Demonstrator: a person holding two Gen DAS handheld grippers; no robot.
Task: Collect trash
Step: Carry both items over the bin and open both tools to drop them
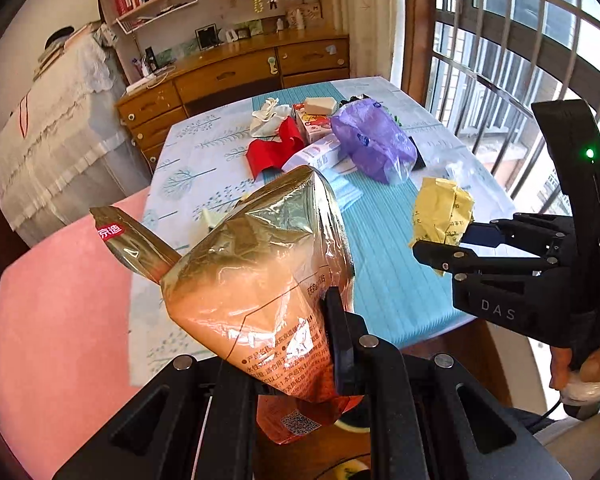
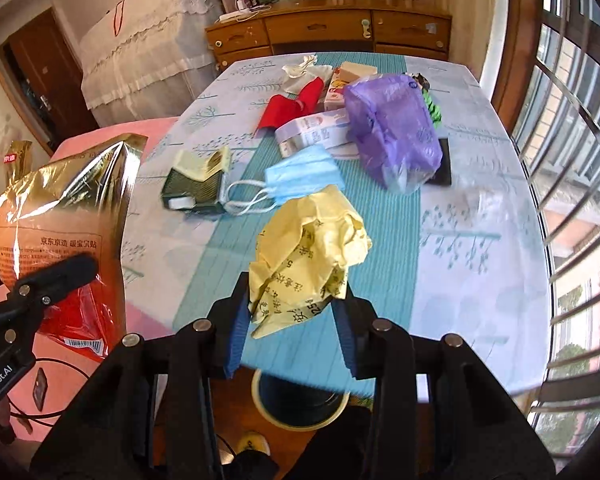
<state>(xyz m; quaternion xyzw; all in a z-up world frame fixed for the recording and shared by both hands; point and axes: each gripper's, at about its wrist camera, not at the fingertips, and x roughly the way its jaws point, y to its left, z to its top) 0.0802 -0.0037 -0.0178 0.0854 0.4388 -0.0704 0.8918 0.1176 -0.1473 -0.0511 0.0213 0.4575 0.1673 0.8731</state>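
My left gripper [image 1: 288, 332] is shut on a gold and orange foil pouch [image 1: 252, 272], held up over the table's near edge; one finger is hidden behind the pouch. In the right wrist view the same pouch [image 2: 60, 208] shows at far left with the left gripper [image 2: 56, 276] on it. A crumpled yellow printed paper [image 2: 308, 248] is pinched between the blue pads of my right gripper [image 2: 296, 300], also lifted above the table. From the left wrist view the right gripper [image 1: 444, 248] holds this paper [image 1: 440, 208] at the right. A round bin [image 2: 300, 404] with a cream rim stands on the floor below.
Left on the table [image 2: 480, 280] are a purple plastic bag [image 2: 392, 136], a blue face mask [image 2: 304, 176], a red paper [image 2: 288, 108], a white box [image 2: 312, 128] and a green and cream packet [image 2: 196, 184]. A pink seat [image 1: 60, 320] is at left, window bars at right.
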